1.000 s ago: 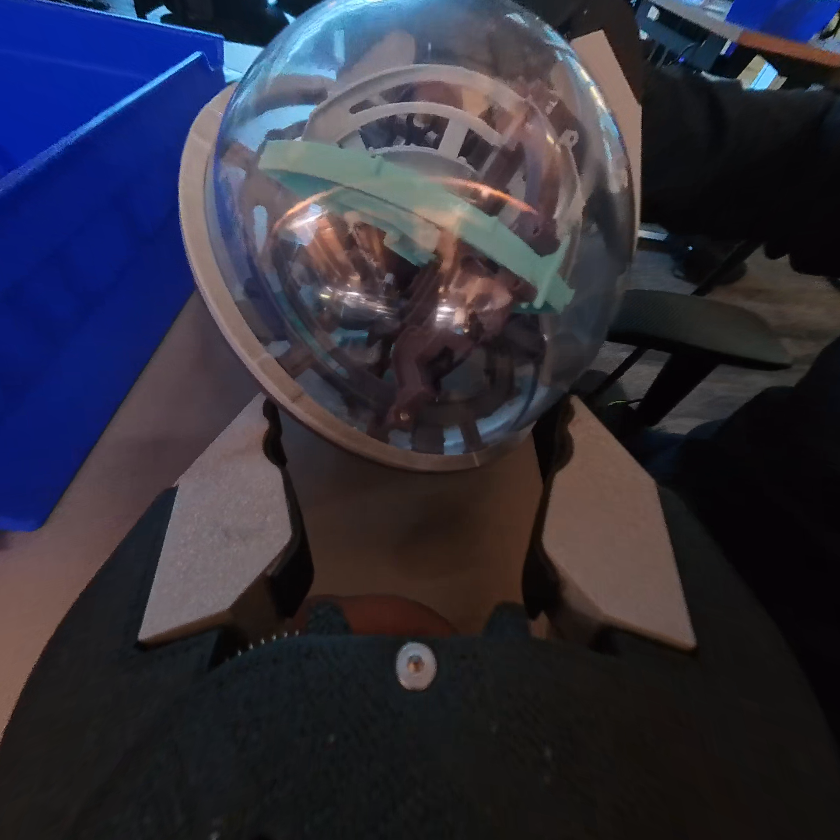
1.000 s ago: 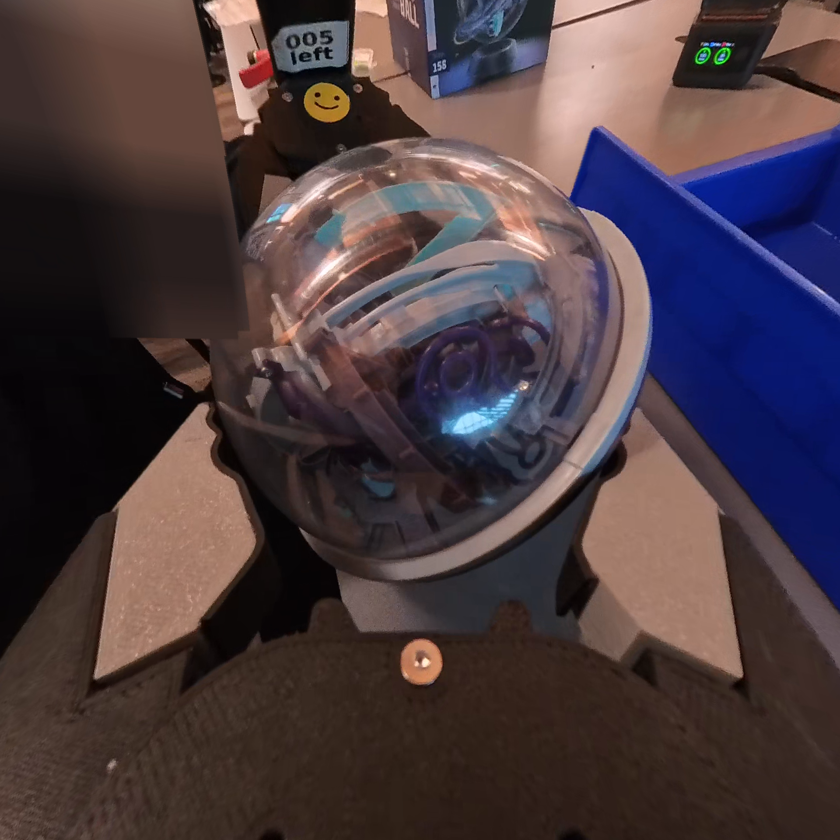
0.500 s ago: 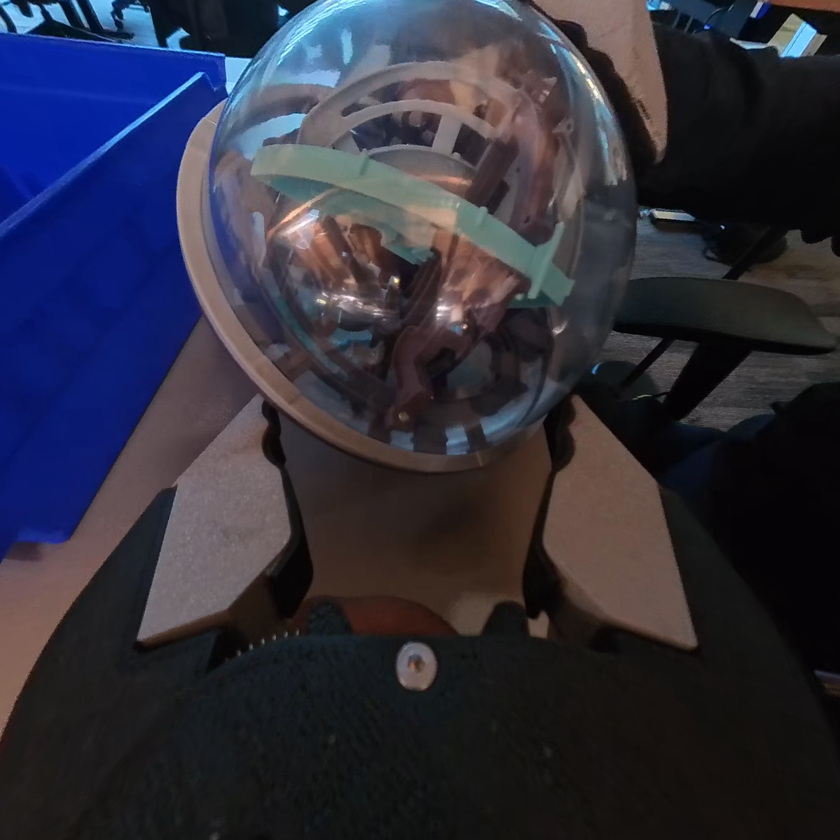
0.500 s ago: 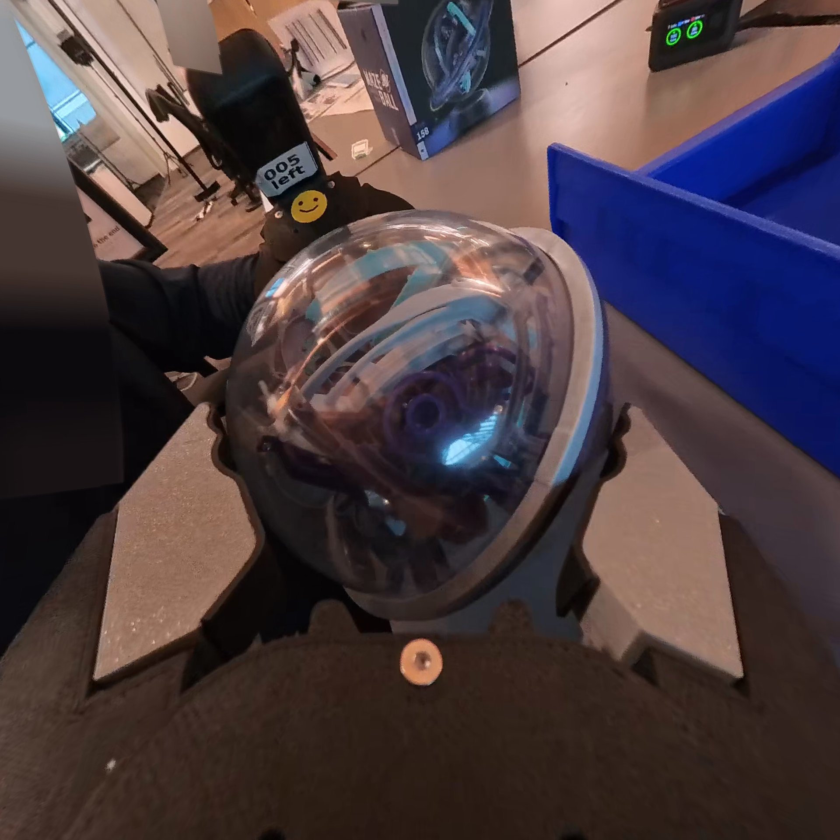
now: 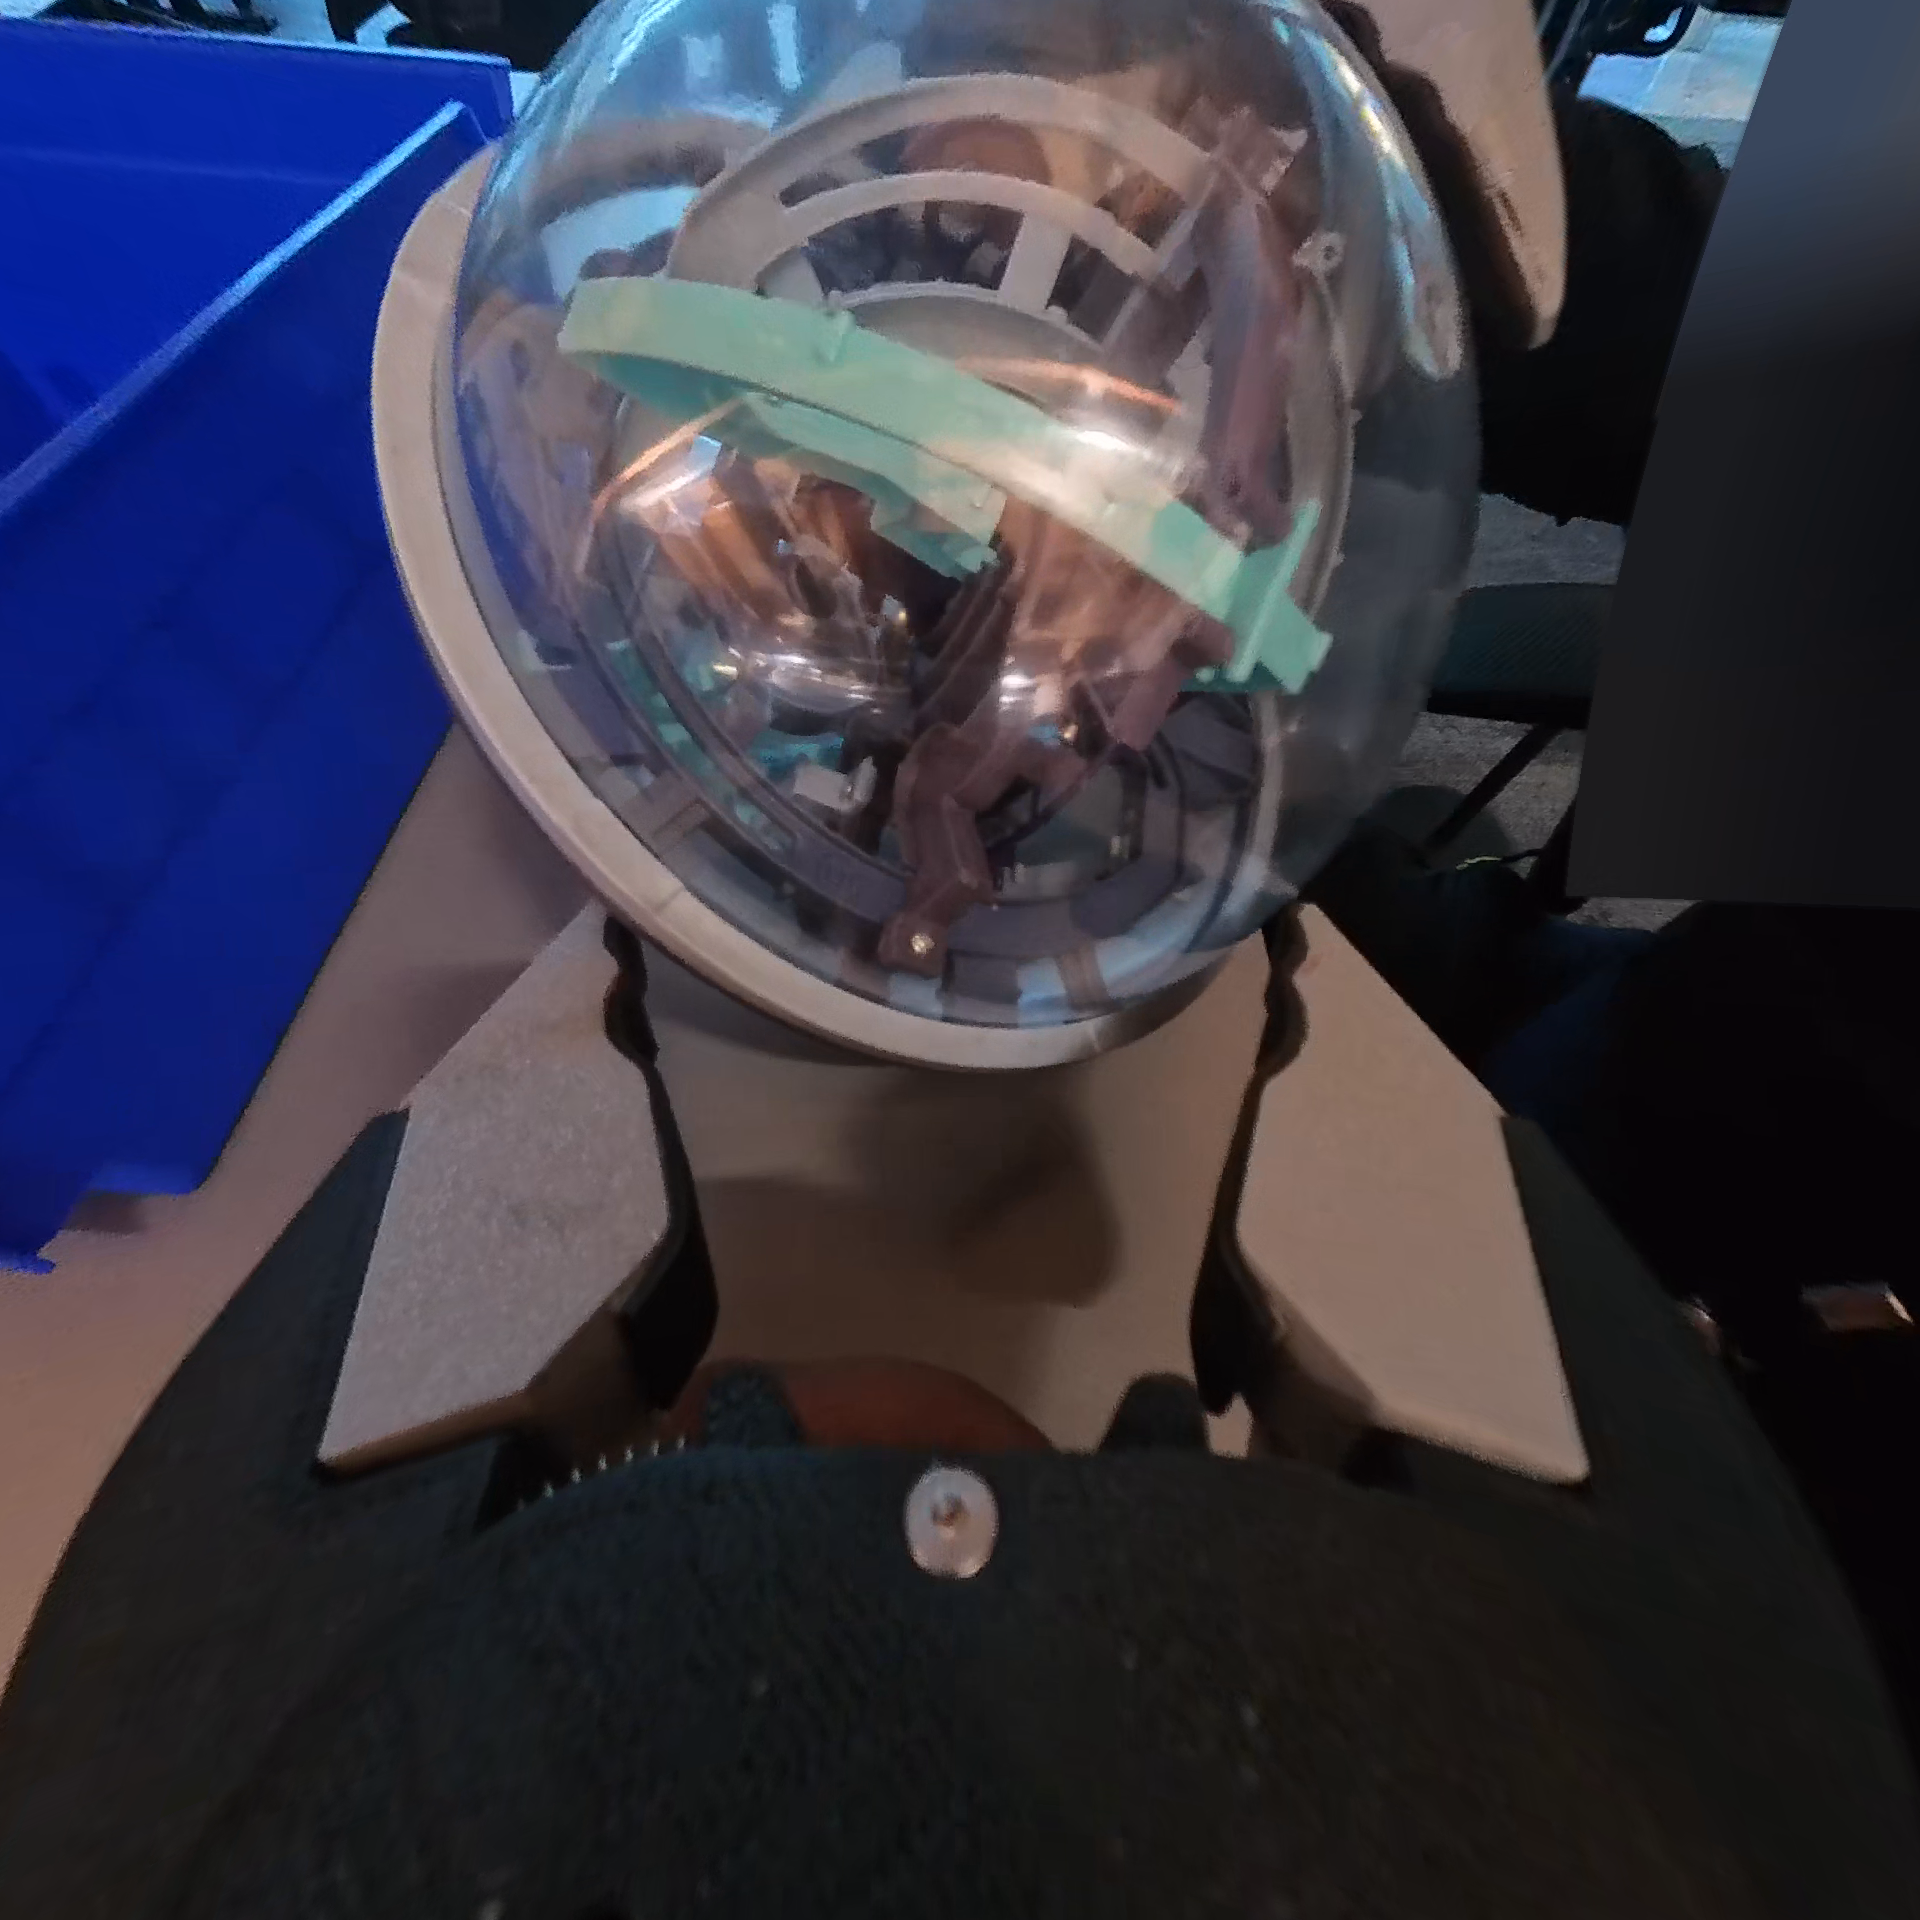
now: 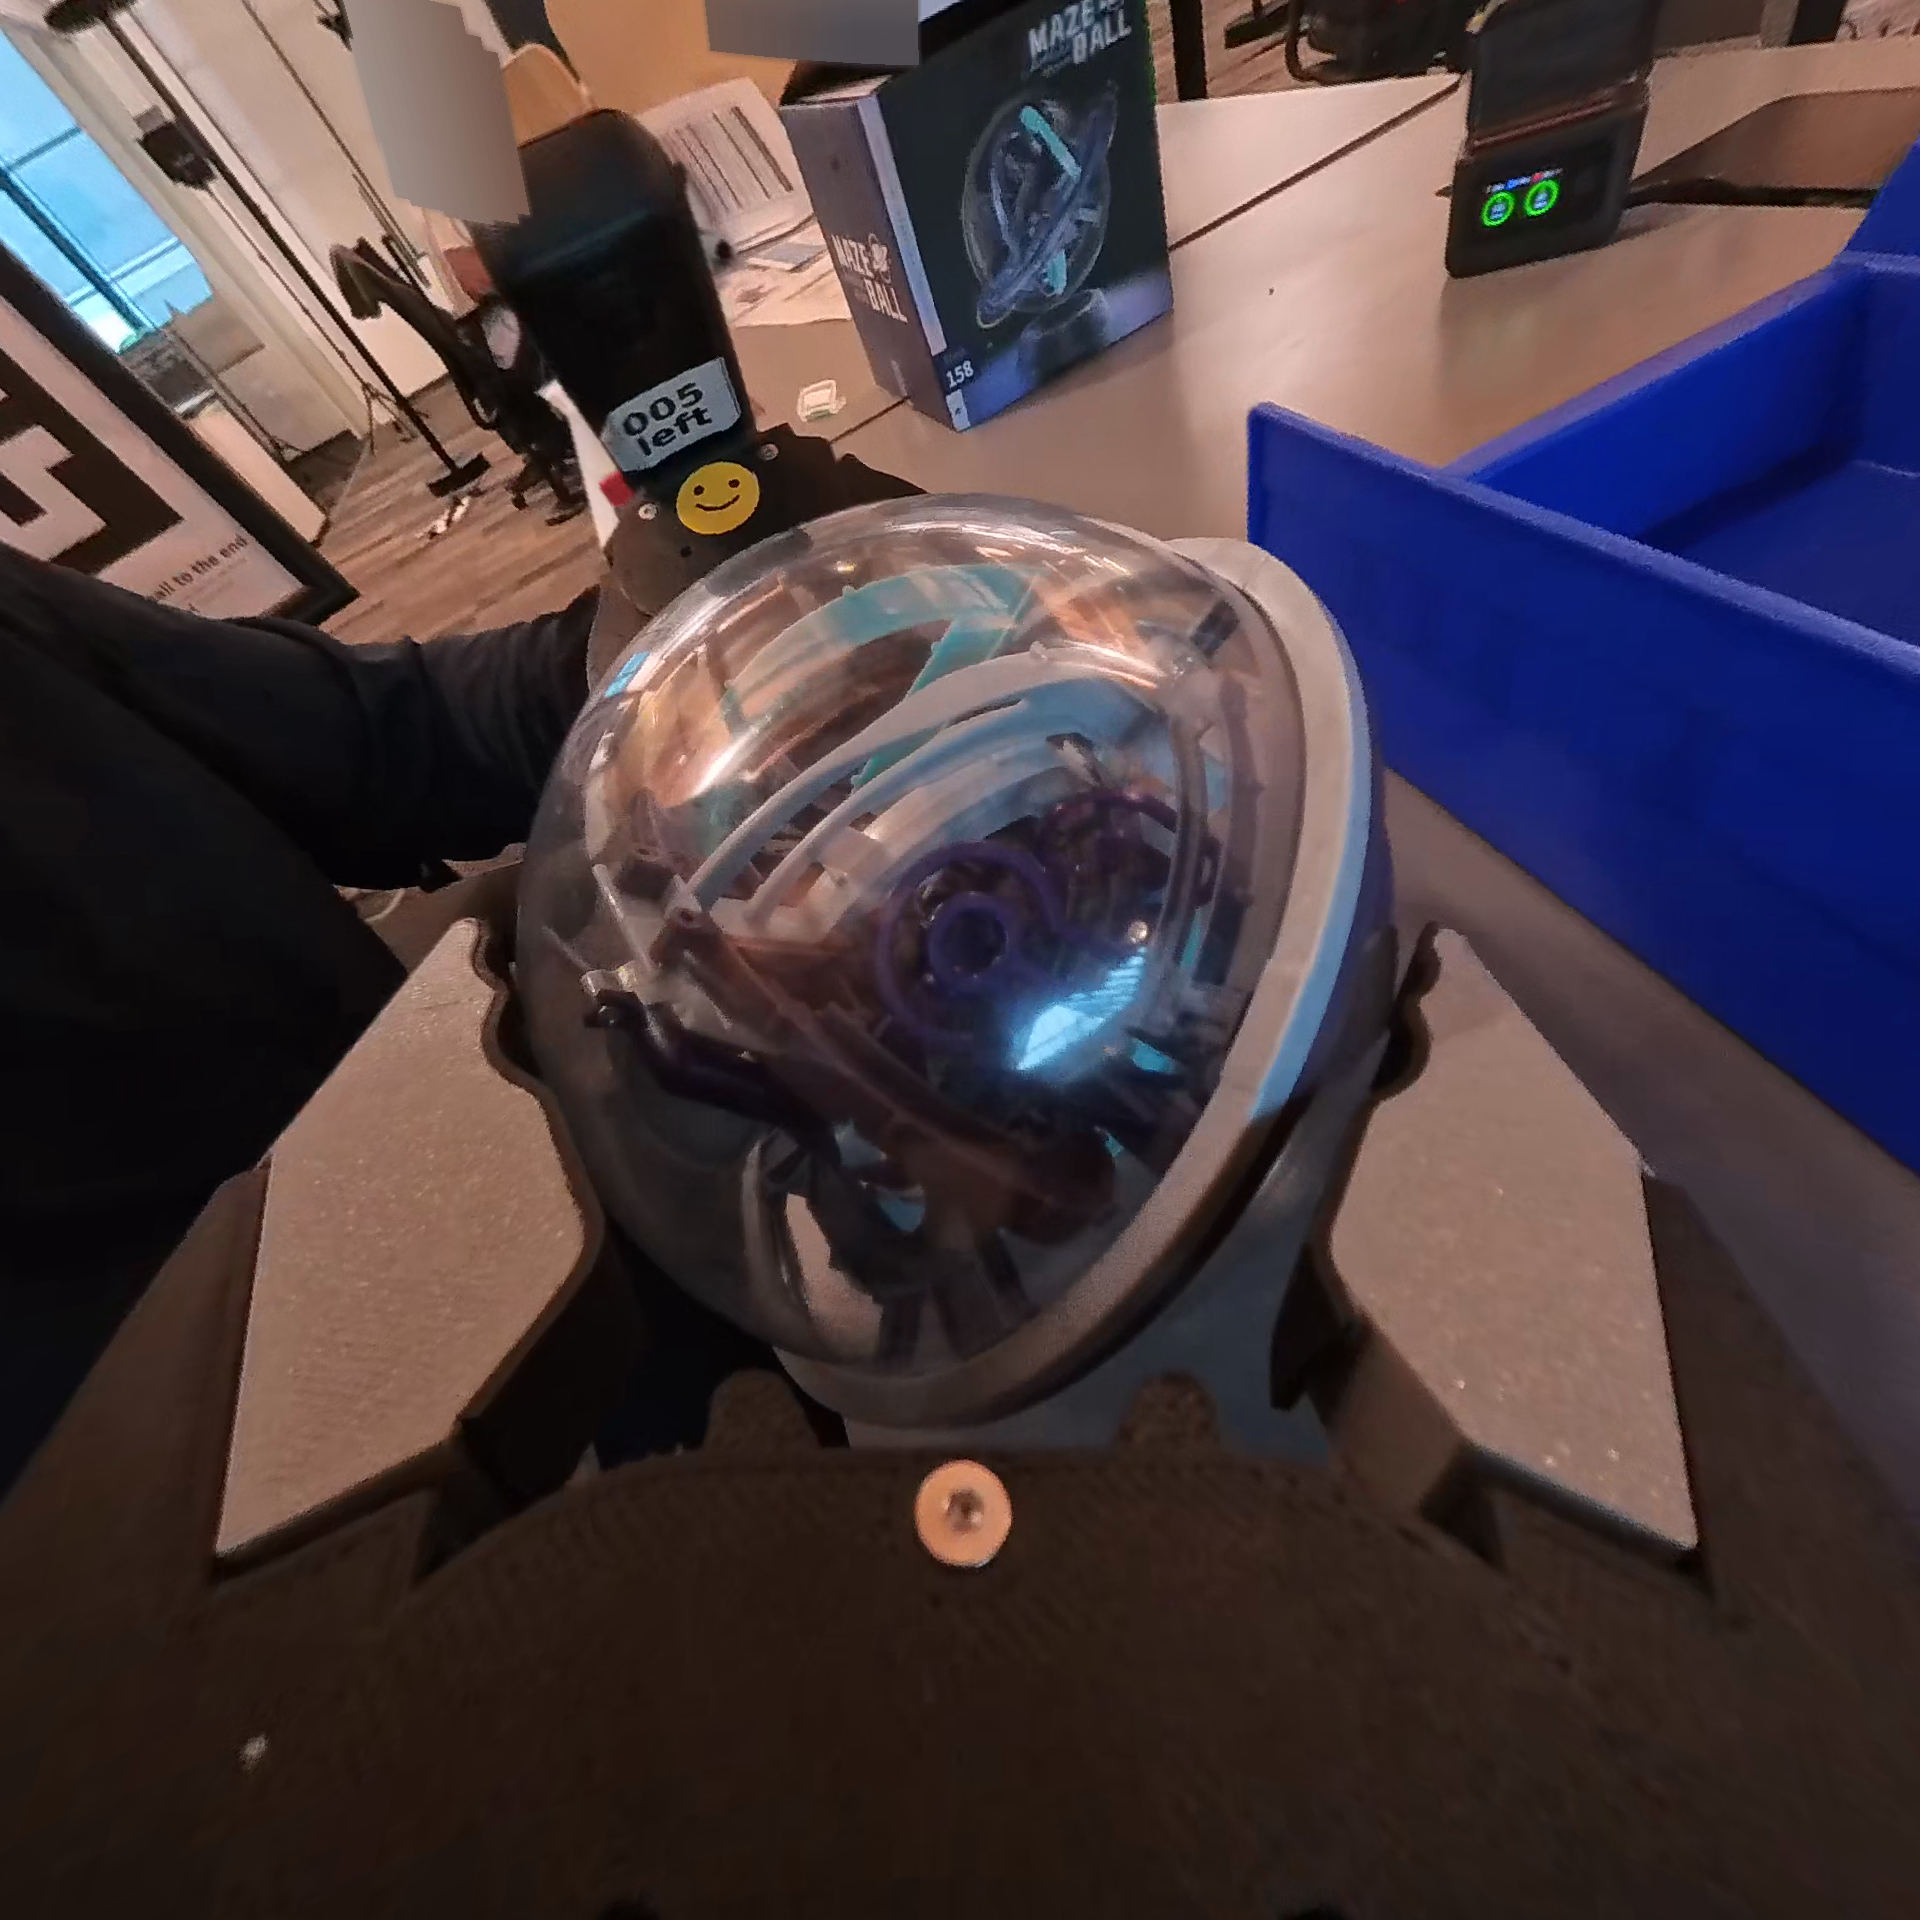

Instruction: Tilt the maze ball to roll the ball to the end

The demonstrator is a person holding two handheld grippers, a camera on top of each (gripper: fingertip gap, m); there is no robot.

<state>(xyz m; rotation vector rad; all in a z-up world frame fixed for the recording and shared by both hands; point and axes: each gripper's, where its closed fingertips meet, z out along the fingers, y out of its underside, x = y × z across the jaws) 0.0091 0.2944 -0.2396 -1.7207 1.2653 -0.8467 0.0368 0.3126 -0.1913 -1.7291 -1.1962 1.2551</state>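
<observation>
the maze ball fills the upper middle of the left wrist view, a clear globe with a pale band around its middle, tilted so the band runs from upper left to lower right. inside it a teal track crosses above grey and brown tracks. the left gripper has its two fingers spread wide, one on each side of the globe's lower part, and they look pressed to its sides, though the contact points are hidden behind the globe. the small ball inside cannot be made out.

in the right wrist view the maze ball sits in the centre, band toward the right edge, with a purple spiral track showing through the shell. the right gripper likewise brackets the globe with its fingers wide apart against its flanks. the left gripper shows beyond the globe at upper centre, held by a dark-sleeved arm coming from the left.

a blue bin stands just beside the globe at the right of this view; in the left wrist view the blue bin takes the left side. on the table farther back stand a dark box picturing a globe and a small black device with green lights. a dark chair shows at the right of the left wrist view.
</observation>
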